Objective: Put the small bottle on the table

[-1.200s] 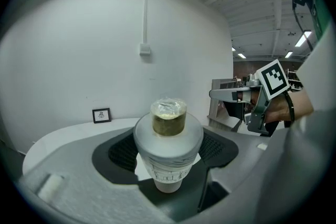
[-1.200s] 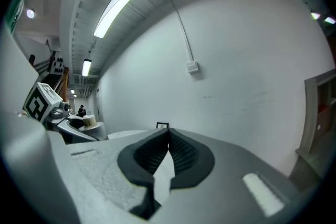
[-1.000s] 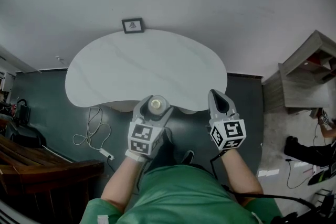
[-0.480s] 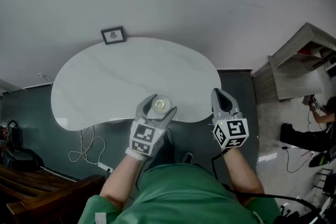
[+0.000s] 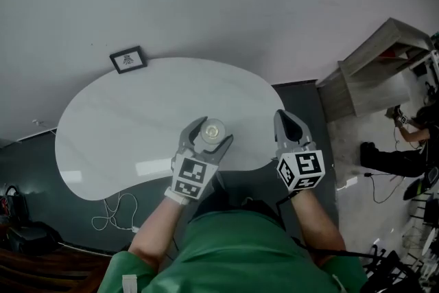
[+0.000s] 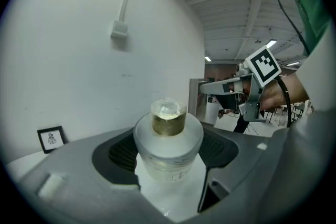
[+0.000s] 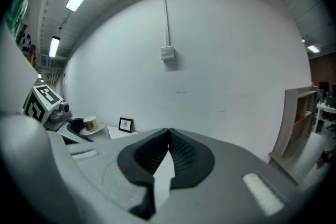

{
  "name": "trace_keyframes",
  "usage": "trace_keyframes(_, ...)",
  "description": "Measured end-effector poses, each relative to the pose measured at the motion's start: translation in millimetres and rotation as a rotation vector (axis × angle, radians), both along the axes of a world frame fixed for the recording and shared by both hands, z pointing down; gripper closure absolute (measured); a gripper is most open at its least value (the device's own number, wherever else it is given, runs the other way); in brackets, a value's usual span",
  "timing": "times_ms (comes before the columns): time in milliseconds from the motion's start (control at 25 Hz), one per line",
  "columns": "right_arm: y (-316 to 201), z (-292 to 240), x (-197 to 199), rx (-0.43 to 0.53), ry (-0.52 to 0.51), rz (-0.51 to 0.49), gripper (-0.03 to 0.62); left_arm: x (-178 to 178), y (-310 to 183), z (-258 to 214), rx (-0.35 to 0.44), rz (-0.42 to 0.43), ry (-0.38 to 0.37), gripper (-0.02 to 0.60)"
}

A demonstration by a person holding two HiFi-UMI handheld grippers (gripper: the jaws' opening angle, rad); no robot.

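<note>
Clamped upright between the jaws of the left gripper, the small bottle now appears over the near part of the white table. A second ago it hung short of that edge, above the dark floor. The right gripper, its jaws pressed together on nothing, has come forward alongside to the table's near right edge. A framed picture stands at the far left of the table. With tabletop seemingly beneath the bottle, lowering it and letting go look like all that remains.
</note>
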State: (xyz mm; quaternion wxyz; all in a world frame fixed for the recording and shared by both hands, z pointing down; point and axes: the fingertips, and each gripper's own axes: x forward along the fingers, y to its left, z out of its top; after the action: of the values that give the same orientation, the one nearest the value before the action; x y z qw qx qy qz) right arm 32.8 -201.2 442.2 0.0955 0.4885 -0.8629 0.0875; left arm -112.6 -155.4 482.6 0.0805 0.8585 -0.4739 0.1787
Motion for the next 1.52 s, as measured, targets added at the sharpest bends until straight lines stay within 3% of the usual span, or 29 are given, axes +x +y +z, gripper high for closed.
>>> trace_keyframes(280, -17, 8, 0, -0.021, 0.002, 0.034, 0.599, 11, -23, 17, -0.032, 0.071, -0.018, 0.238)
trace_keyframes(760, -51, 43, 23, -0.096, -0.031, -0.014, 0.599, 44, -54, 45, -0.046, 0.034, -0.056, 0.238)
trace_keyframes(1000, -57, 58, 28, -0.125, -0.022, -0.037, 0.599, 64, -62, 71, -0.067, 0.059, -0.076, 0.238)
trace_keyframes(1520, -72, 76, 42, -0.160, 0.007, -0.027, 0.599, 72, -94, 122, -0.122, 0.031, -0.081, 0.238)
